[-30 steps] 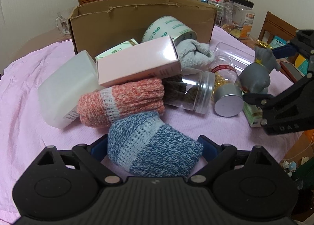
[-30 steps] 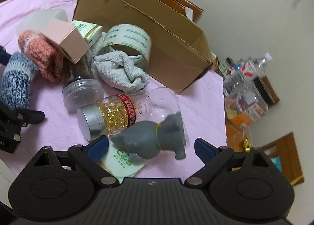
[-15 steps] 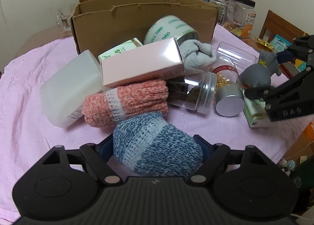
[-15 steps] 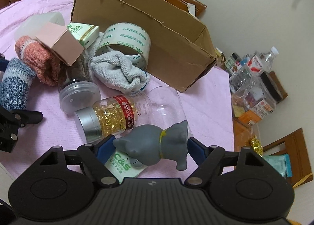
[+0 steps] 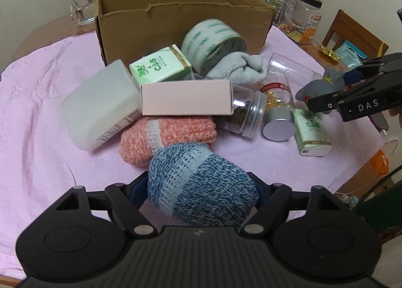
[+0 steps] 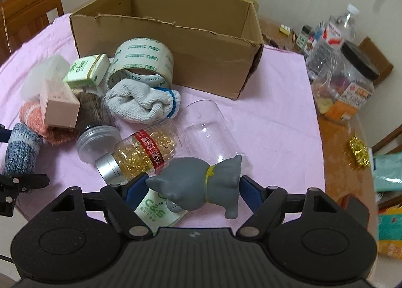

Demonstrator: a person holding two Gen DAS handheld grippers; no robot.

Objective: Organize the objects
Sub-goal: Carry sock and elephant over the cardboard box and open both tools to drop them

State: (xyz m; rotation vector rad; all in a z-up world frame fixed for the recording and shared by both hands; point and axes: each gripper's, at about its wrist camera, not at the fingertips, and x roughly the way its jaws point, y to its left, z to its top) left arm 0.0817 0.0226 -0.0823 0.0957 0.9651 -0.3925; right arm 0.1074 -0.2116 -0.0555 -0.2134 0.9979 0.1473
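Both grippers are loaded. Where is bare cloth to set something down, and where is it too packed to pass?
Free: pink cloth right of the cardboard box and clear jar; cloth left of the white container; the box's visible interior looks bare. Crowded: pile in front of the box, from tape roll to capsule bottle.

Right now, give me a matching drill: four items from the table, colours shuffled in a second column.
Items:
1. rolled sock in the left hand-held gripper
2. cat figurine in the right hand-held gripper
3. cardboard box
4. capsule bottle cap

Colours:
a. brown
b. silver
c. blue and white
d. grey

Pairs: 1-c, 2-d, 3-a, 4-b
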